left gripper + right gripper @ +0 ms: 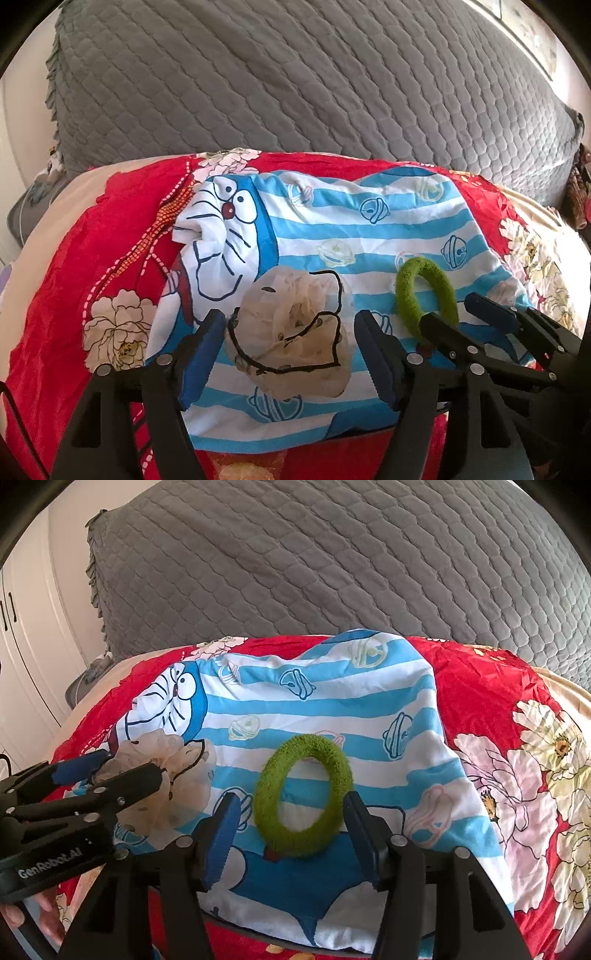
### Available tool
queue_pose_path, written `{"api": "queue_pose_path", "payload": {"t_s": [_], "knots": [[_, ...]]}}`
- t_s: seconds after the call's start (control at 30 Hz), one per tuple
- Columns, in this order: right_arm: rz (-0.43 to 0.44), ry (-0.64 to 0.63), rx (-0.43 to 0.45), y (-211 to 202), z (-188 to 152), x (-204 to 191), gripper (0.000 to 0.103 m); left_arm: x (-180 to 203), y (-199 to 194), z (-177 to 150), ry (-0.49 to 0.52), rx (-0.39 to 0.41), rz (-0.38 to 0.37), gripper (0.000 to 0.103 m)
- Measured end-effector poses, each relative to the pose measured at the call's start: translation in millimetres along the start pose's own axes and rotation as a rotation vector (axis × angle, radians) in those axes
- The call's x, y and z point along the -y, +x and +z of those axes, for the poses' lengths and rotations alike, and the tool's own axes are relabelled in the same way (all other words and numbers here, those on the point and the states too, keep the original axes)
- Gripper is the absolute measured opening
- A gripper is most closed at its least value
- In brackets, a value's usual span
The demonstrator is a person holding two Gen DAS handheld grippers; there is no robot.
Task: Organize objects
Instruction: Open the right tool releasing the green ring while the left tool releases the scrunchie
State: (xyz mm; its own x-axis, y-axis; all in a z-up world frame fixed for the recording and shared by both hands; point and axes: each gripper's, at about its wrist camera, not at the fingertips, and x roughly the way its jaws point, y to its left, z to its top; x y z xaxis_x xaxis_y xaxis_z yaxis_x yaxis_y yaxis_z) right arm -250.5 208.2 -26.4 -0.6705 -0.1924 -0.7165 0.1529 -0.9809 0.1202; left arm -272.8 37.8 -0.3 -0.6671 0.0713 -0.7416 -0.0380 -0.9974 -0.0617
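A cream sheer scrunchie with black trim lies on a blue-and-white striped cartoon cloth. My left gripper is open, its jaws on either side of the scrunchie. A fuzzy green hair tie lies on the same cloth to the right; it also shows in the left wrist view. My right gripper is open, its jaws flanking the green tie. The left gripper and the cream scrunchie show at the left of the right wrist view; the right gripper shows in the left wrist view.
The striped cloth is spread over a red floral quilt on a bed. A grey quilted cover rises behind. White cupboard doors stand at the far left. A person's hand holds the left gripper.
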Motion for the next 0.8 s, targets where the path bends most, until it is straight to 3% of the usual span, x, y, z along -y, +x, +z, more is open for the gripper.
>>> {"api": "queue_pose_path", "payload": {"t_s": [0.8], "knots": [[-0.024, -0.07, 0.025, -27, -2, -12, 0.071, -15, -33, -14, -0.056, -0.002, -0.051, 0.075]]}}
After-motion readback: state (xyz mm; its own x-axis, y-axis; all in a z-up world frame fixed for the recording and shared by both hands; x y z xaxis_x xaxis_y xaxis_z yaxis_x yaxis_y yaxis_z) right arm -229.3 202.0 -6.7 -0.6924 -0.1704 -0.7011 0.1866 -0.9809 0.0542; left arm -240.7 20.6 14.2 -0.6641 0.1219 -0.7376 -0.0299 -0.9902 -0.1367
